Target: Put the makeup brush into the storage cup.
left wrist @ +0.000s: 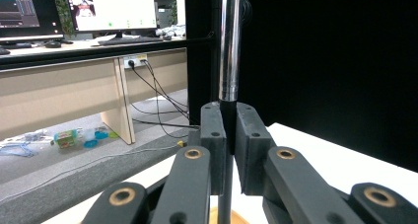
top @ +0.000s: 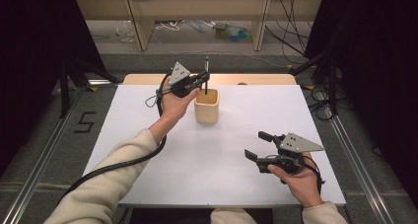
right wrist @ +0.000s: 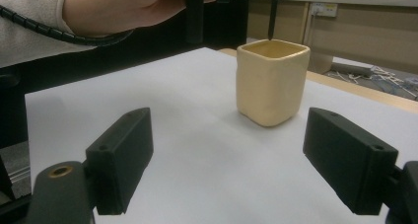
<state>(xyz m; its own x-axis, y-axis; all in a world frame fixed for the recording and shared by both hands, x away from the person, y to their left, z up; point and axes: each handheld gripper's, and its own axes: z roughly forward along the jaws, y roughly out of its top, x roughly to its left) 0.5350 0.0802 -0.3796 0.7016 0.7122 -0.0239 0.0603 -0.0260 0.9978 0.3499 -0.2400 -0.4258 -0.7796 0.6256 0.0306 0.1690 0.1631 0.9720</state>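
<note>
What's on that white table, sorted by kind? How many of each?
Cream cup: 1
Pen, black with a silver end, clamped upright in the left gripper over the cup: 1
Hand-held grippers, counting the open right gripper: 2
Total: 4

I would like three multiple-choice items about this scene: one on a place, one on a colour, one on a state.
1. Where is the pen?
A. flat on the table
B. upright over the cup
C. in the right gripper

2. What colour is the cup?
A. cream
B. blue
C. red

3. How do the right gripper's jaws stand?
A. shut on the cup
B. shut on the pen
C. open, holding nothing

Answers:
1 B: the left gripper clamps the pen upright, its lower end inside the cup's rim.
2 A: the cup's walls look pale cream in the right gripper view.
3 C: bare white table shows between the jaws.
</note>
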